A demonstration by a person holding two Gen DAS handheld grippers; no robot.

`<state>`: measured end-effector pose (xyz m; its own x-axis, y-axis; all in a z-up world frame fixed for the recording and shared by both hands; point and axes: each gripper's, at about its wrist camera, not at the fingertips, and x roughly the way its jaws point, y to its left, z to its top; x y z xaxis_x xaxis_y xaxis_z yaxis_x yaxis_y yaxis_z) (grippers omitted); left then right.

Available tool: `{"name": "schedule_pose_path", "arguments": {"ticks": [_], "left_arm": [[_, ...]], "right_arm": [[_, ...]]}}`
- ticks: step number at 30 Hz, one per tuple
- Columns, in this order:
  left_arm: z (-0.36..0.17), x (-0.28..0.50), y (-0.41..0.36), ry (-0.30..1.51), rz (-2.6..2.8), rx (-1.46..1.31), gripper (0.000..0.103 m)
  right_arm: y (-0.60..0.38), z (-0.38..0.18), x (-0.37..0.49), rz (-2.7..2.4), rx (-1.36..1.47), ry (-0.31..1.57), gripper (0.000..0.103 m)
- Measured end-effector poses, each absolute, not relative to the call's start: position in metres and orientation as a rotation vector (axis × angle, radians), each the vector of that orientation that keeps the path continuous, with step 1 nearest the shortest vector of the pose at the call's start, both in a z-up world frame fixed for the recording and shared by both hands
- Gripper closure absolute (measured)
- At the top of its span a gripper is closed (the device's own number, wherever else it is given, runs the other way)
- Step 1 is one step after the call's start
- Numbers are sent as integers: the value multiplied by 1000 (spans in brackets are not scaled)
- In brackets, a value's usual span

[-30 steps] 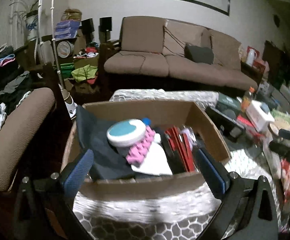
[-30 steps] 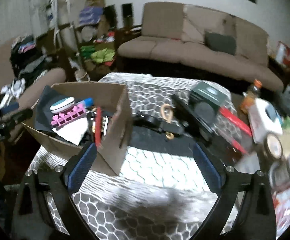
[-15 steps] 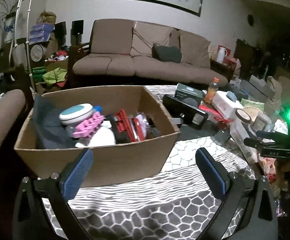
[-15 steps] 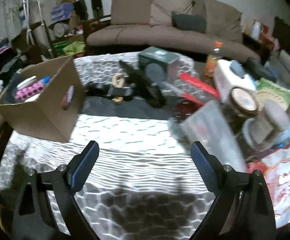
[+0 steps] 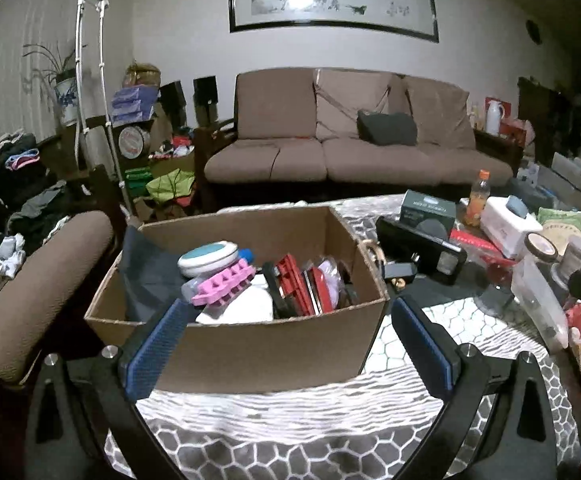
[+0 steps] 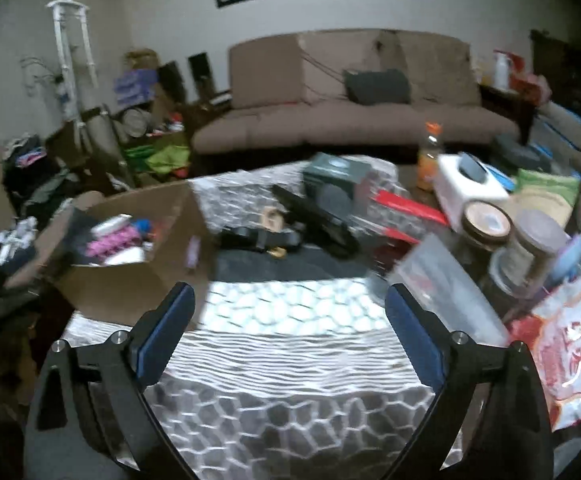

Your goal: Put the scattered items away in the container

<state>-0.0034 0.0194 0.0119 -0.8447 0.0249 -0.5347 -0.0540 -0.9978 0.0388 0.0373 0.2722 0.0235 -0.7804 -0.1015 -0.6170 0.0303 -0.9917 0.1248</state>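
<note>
Cardboard box (image 5: 250, 344) on patterned tablecloth (image 5: 290, 420), left part of table, open top. Inside: dark cloth (image 5: 146, 280) at left, white round case with teal lid (image 5: 208, 258), pink toe separator (image 5: 224, 286), red flat pieces (image 5: 298, 284) at right. Left gripper (image 5: 288, 344) spread wide, empty, just before box's near wall. Right gripper (image 6: 288, 332) spread wide, empty, over bare cloth; box (image 6: 130, 276) ahead-left. Black belt (image 6: 258, 240) with gold buckle lies on table beyond right gripper, beside box.
</note>
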Motion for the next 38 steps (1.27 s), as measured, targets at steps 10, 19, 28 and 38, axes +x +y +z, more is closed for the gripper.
{"name": "schedule_pose_path", "arguments": {"ticks": [10,19,28,38], "left_arm": [[30,11,7,73,2890,-1065,0],[36,14,1,39,2893,-1076,0],[35,7,11,42,2889,-1067,0],[31,7,20,78,2907,-1050,0]], "right_arm": [[227,40,52,-2889,1213,105,7],[218,61,67,-2922,1184,101,1],[224,70,72,-3006,1121,124,1],[229,67,76,-3000,1122,133,1]]}}
